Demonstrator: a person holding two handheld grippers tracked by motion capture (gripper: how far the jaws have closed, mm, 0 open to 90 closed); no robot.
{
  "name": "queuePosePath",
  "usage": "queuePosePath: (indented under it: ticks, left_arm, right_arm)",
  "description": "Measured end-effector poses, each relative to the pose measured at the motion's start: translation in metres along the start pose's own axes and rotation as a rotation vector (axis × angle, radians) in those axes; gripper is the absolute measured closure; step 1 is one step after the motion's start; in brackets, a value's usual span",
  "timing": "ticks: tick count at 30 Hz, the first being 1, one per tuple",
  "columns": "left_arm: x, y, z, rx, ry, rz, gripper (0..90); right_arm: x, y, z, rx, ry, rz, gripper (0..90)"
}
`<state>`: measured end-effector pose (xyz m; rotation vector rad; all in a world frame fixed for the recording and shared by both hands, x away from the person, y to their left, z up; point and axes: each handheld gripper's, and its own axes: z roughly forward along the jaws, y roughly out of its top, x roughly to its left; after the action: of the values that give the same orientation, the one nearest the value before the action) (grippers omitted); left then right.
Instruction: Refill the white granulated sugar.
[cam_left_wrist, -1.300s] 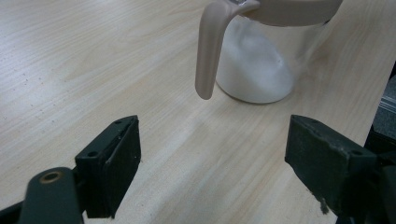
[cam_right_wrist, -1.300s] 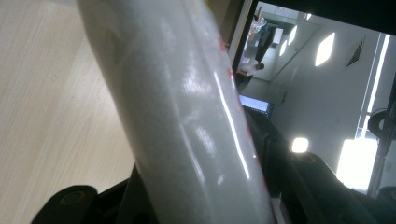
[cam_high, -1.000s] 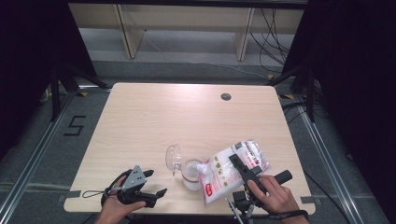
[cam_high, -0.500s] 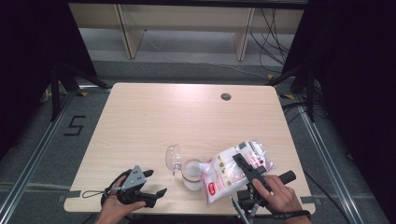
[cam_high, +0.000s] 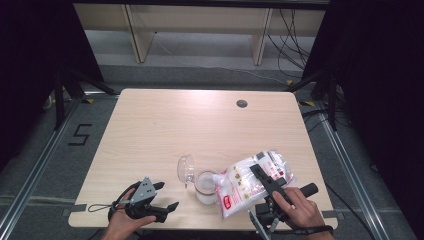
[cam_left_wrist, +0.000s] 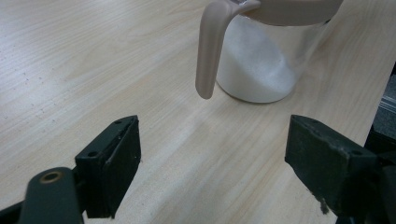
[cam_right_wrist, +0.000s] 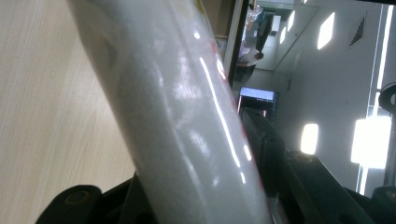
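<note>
bag (cam_high: 250, 181) printing red, unreadable; floor mark (cam_high: 80, 135) reads "5".

A light wooden table (cam_high: 165, 125) has a dark round grommet (cam_high: 242, 104); shelving (cam_high: 200, 30) stands beyond it.

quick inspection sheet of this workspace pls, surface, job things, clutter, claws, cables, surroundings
surface: light wood table, dark round grommet near the far edge.
job's things: clear jar part full of white powder, its flip lid open; plastic bag of white powder tilted with one corner at the jar mouth.
clutter: nothing seen.
claws: left claw open, resting at the near edge, aimed at the jar; right claw shut on the bag.
cables: black cord trailing from the left claw; black wires on the floor beyond.
surroundings: shelf frame behind, black curtains, floor mark "5".
</note>
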<state>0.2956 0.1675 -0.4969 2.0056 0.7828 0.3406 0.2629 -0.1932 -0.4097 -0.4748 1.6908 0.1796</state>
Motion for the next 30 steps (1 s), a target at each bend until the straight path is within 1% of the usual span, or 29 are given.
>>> queuePosePath:
  ticks: [4,6,7,8,9,10,11,13,14,15,16,19,20,22,25,26,27,28,29,30]
  left_arm:
    - [0.0002,0.0,-0.0002,0.0,0.001,0.0,18.0]
    - [0.0001,0.0,-0.0002,0.0,0.0,0.001,18.1]
    - [0.0001,0.0001,-0.0002,0.0,0.0,0.001,18.0]
    - [0.0001,0.0,-0.0002,0.0,0.0,0.001,18.1]
    - [0.0001,0.0,-0.0001,0.001,0.0,0.001,18.1]
    - [0.0002,0.0,0.0,0.001,0.001,0.003,18.1]
    - [0.0006,0.0002,-0.0003,0.001,0.001,0.012,18.1]
    - [0.0003,0.0002,-0.0003,0.0,0.001,0.007,18.1]
    - [0.0001,0.0001,-0.0003,0.0,0.001,0.001,18.1]
    - [0.0001,0.0,-0.0002,0.0,0.001,0.0,18.1]
    - [0.0,0.0,-0.0002,0.001,0.001,0.001,18.0]
    - [0.0014,0.0006,-0.0003,0.001,-0.001,0.027,18.1]
    - [0.0001,0.0,-0.0001,0.001,0.001,0.001,18.0]
    - [0.0001,0.0,-0.0001,0.001,0.0,0.002,18.1]
    - [0.0013,0.0005,-0.0003,0.001,0.0,0.025,18.1]
    - [0.0019,0.0007,-0.0003,0.002,-0.001,0.035,18.0]
    - [0.0026,0.0008,-0.001,0.012,0.0,0.045,18.1]
    - [0.0017,0.0007,-0.0002,0.001,-0.001,0.033,18.1]
    - [0.0017,0.0007,-0.0003,0.002,-0.001,0.034,18.0]
    - [0.0017,0.0007,-0.0002,0.002,-0.001,0.033,18.1]
  right_arm:
    - [0.0002,0.0007,-0.0007,0.005,0.007,0.013,66.8]
    - [0.0001,0.0006,-0.0007,0.0,0.001,0.021,66.8]
    - [0.0002,0.0009,-0.001,0.004,0.009,0.016,66.8]
    - [0.0035,0.001,-0.0015,0.016,0.016,0.049,66.8]
    - [0.0003,0.0022,-0.0009,0.0,0.003,0.001,66.8]
    - [0.0005,0.0029,-0.0009,-0.002,0.003,0.008,66.9]
    - [0.002,0.0032,-0.0012,0.006,0.012,0.032,66.9]
    - [0.0008,0.0034,-0.0007,-0.003,0.01,0.02,66.8]
    - [-0.0003,0.0041,-0.0003,-0.015,0.002,0.001,66.9]
    - [0.0009,0.0045,-0.0004,-0.007,0.006,0.013,66.9]
    - [0.0007,0.0047,-0.0002,-0.009,0.004,0.007,66.9]
    - [0.0006,0.0045,0.0003,-0.013,0.007,0.002,66.9]
    - [0.0007,0.0046,0.0003,-0.012,0.006,0.002,66.9]
    - [0.001,0.0049,0.0,-0.009,0.008,0.01,66.9]
    - [0.0004,0.0052,-0.0007,-0.013,-0.002,0.004,66.9]
    - [0.001,0.0053,-0.0012,-0.003,0.005,0.018,66.9]
    - [-0.0001,0.0055,-0.001,-0.008,0.001,0.007,67.0]
    - [-0.0003,0.0054,-0.0009,-0.011,-0.002,0.004,66.9]
    - [0.0019,0.0052,-0.0013,-0.002,0.008,0.033,67.0]
    - [0.0,0.0054,-0.0009,-0.011,0.001,0.007,67.0]
